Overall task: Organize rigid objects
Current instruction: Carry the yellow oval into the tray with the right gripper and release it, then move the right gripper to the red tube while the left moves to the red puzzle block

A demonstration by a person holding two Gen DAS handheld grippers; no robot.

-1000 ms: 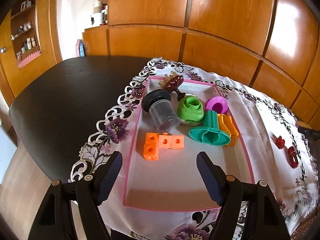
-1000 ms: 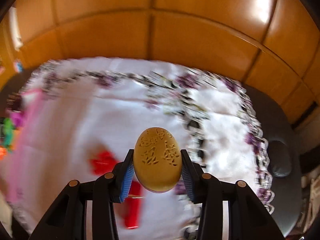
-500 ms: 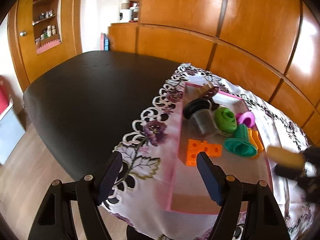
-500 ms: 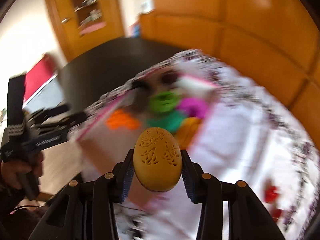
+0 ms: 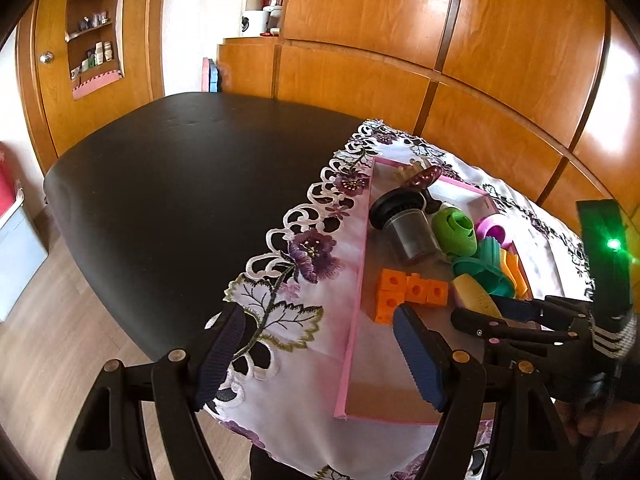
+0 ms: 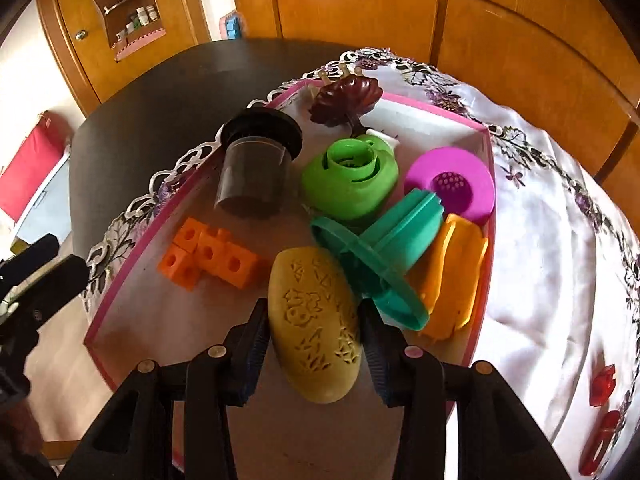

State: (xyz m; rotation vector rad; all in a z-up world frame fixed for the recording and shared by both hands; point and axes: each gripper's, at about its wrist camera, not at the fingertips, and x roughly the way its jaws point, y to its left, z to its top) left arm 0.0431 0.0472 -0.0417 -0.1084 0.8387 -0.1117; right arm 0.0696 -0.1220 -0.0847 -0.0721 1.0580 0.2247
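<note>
Most toys already sit in the pink tray (image 6: 478, 344); the right tool (image 6: 314, 344) grips a carved yellow egg (image 6: 314, 328) over it. Red pieces (image 6: 602, 390) remain on the cloth; the left tool (image 5: 316, 354) gapes empty.

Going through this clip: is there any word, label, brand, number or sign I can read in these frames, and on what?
None can be read.
Yellow carved piece, held in the right claw: cut-in figures resembling characters, not legible.
Jars on the wall shelf: labels too small.
Left claw: no marking visible.
</note>
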